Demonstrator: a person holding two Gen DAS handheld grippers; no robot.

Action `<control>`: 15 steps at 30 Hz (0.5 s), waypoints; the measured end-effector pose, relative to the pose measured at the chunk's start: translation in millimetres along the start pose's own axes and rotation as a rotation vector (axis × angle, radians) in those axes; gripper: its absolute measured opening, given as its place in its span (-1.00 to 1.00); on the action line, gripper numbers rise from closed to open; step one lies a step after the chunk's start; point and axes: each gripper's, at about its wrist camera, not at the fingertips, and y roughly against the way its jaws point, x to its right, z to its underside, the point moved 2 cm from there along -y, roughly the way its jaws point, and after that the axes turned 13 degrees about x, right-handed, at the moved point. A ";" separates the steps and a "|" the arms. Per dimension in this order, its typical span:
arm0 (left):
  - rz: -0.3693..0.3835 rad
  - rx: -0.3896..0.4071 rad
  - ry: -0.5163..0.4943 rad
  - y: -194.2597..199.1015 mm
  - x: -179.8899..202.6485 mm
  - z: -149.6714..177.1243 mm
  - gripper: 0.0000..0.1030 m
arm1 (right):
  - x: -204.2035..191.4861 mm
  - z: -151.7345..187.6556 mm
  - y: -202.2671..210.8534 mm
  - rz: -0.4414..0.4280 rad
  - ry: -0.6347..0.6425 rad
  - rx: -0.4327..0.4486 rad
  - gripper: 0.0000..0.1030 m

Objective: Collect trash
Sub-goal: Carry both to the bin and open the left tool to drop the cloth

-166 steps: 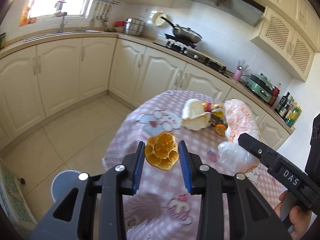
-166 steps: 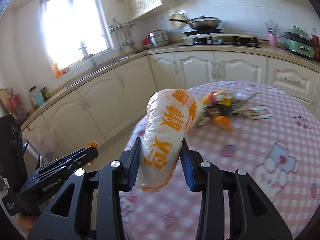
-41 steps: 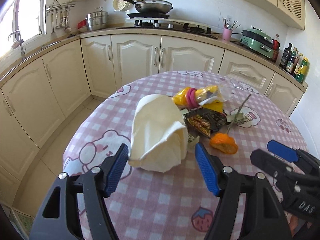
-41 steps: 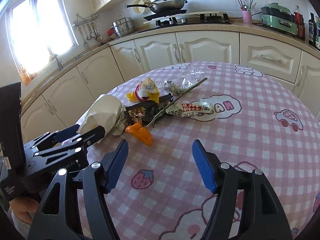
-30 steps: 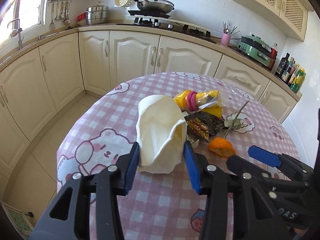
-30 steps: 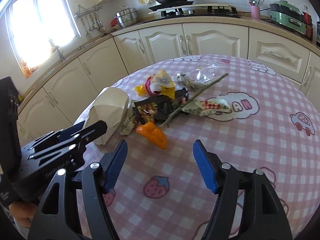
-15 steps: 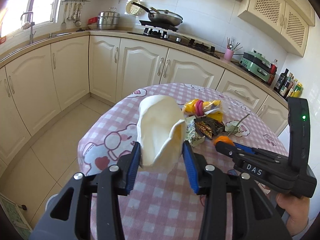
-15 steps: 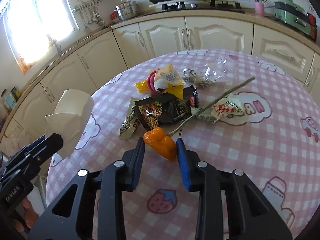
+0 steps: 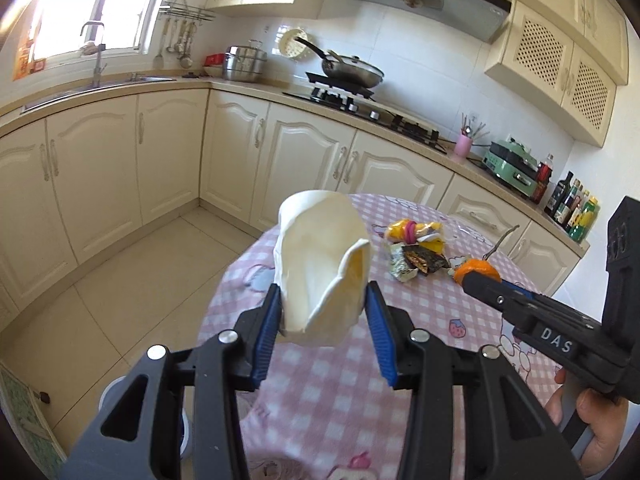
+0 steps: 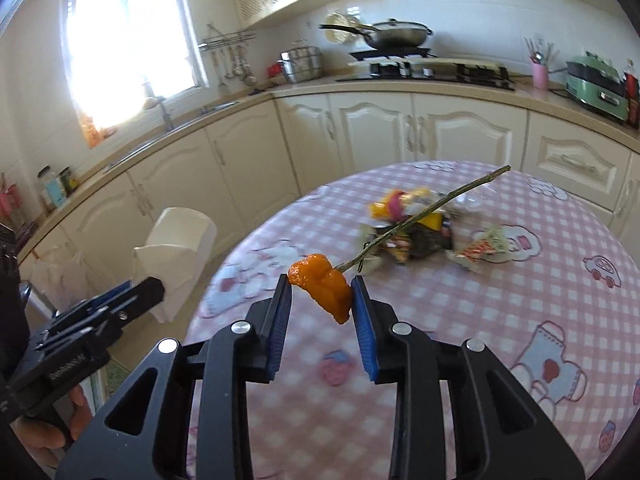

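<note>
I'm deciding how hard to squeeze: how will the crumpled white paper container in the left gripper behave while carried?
The white paper container looks thin and already creased, so it probably crushes easily. It seems light and empty. The left gripper pinches only its lower part, so it may tilt.

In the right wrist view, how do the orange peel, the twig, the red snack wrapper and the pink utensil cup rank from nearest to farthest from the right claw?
1. Orange peel, between the right claw's pads.
2. Twig, just beyond, slanting up and right.
3. Red snack wrapper, mid-table, right.
4. Pink utensil cup, on the far counter.
</note>
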 end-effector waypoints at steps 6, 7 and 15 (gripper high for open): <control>-0.066 0.033 0.093 46.7 -60.9 6.3 -0.20 | -65.5 10.6 -4.6 -0.123 0.038 -0.018 -0.44; -0.080 0.038 0.107 52.8 -70.7 8.5 -0.20 | -79.7 15.0 -8.5 -0.149 0.046 -0.028 -0.44; -0.243 0.041 0.178 89.2 -157.5 36.7 -0.20 | -179.6 56.3 -41.7 -0.311 0.111 -0.131 -0.44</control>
